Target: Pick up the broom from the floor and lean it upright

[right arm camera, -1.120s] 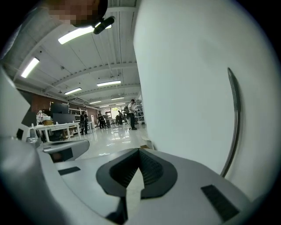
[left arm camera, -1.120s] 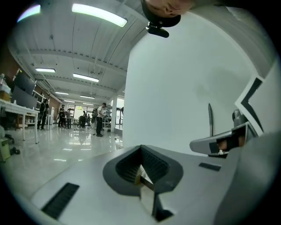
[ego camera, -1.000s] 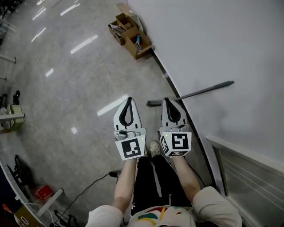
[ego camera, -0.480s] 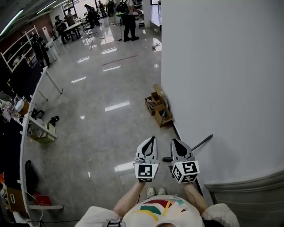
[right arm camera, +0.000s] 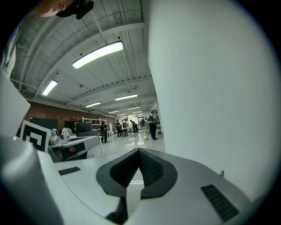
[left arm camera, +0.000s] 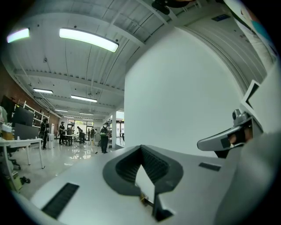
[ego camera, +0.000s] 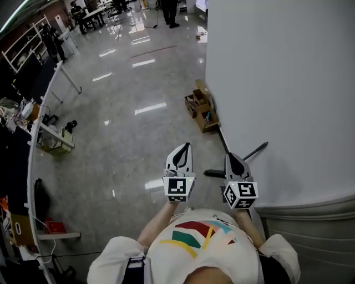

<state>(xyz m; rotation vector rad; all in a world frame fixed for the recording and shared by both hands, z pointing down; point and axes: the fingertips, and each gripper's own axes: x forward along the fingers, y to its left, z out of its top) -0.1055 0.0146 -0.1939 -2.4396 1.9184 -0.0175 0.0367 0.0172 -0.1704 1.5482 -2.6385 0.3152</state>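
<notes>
The broom [ego camera: 250,152] leans against the white wall [ego camera: 288,83], its dark head [ego camera: 213,173] on the floor by the skirting and its handle slanting up to the right. Both grippers are held in front of the person's chest, well above the floor and apart from the broom. My left gripper [ego camera: 185,147] is shut with nothing in it; in its own view the jaws [left arm camera: 140,148] meet at the tip. My right gripper [ego camera: 229,157] is shut and empty too, its jaws [right arm camera: 138,150] closed to a point. It is the nearer one to the broom.
Open cardboard boxes [ego camera: 201,110] sit against the wall further along. Desks and clutter [ego camera: 50,141] line the left side, and people stand far off [ego camera: 166,11]. A pale railing [ego camera: 310,222] runs at the lower right. A glossy grey floor [ego camera: 127,138] lies between.
Both grippers have risen a long way from near the floor to chest height, staying shut and empty. The view has pulled up and back. The broom stays leaning on the wall.
</notes>
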